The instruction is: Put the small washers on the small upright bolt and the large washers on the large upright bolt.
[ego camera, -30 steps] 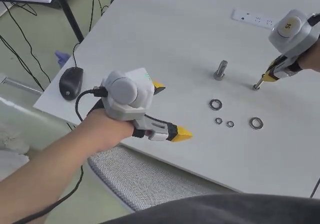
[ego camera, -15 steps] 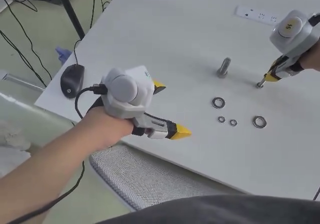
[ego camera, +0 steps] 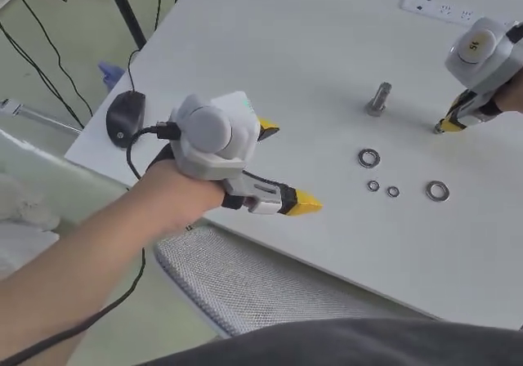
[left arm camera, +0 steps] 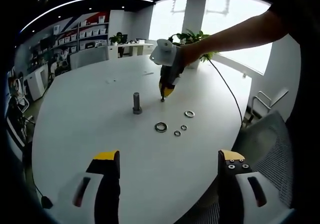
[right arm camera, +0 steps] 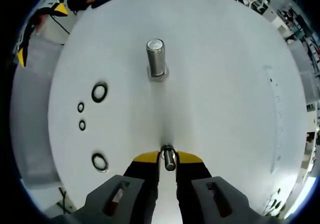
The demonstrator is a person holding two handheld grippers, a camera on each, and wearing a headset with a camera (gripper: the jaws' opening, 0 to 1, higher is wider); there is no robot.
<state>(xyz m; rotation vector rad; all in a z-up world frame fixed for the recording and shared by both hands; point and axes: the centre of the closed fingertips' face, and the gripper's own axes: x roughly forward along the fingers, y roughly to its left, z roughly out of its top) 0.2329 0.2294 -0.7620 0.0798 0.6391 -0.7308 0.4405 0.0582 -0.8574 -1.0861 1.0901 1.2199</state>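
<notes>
Steel, the small bolt (right arm camera: 169, 159) stands upright on the white counter (ego camera: 286, 55). Its long axis is vertical and its end points up into the right gripper view. The right tongs (right arm camera: 169, 158) are narrowed onto it, with a yellow tip pressed against each side of the shank. One large bolt (ego camera: 378, 100) stands near it, also upright, head down on the counter and threaded end up. Four washers lie flat and loose on the counter near the bolts: two large washers (ego camera: 368, 158) and, between them, two small washers (ego camera: 373, 185) close together. The left tongs (ego camera: 286, 166) hang over the counter's near edge, well apart from the parts, jaws spread wide and holding nothing. One black mouse (ego camera: 125, 117) sits near the counter's left corner, and one white power strip (ego camera: 437, 8) lies at the far side.
</notes>
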